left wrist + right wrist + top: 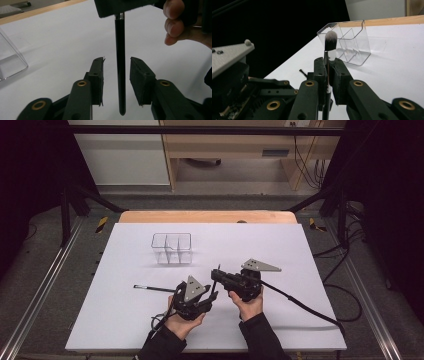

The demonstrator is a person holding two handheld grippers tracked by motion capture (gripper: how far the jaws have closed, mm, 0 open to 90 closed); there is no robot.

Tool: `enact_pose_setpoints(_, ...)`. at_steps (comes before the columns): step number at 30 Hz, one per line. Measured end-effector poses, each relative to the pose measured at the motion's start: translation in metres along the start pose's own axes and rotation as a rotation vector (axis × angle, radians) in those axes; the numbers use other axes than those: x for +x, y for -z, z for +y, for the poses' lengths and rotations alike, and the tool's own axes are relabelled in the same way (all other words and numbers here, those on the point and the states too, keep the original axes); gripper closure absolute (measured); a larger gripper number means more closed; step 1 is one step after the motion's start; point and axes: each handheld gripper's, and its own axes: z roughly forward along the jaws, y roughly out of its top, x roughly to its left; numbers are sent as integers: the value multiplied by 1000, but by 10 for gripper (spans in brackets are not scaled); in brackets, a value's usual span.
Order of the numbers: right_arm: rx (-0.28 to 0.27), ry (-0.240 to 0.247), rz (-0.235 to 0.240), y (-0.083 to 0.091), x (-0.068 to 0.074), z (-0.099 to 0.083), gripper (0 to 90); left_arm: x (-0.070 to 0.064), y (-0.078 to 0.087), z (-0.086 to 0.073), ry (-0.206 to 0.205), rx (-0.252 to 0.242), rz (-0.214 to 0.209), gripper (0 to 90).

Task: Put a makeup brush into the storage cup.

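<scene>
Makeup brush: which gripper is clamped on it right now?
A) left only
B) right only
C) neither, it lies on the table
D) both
B: the right gripper is shut on the makeup brush just below its bristles, while the left gripper stands open on either side of the black handle, its pads apart from it.

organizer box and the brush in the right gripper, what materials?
Organizer: clear glossy plastic, probably acrylic; you see through its walls and dividers. Brush: glossy black handle, silvery metal-looking ferrule, soft dark bristles with pale tips, likely synthetic. Right gripper clamps it.
</scene>
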Motion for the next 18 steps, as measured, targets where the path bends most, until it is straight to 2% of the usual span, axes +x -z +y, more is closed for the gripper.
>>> enact_pose_setpoints(7, 1, 13, 17, -1, 1, -2, 833, -1, 0, 11, -9, -14, -4, 605)
enact_pose_setpoints(10, -3, 19, 26, 0, 2, -2, 833, -3, -1, 14, -17, -14, -4, 644)
enact_pose_setpoints(18, -2, 30, 31, 2, 2, -1, 833, -3, -1, 17, -8, -26, -11, 741)
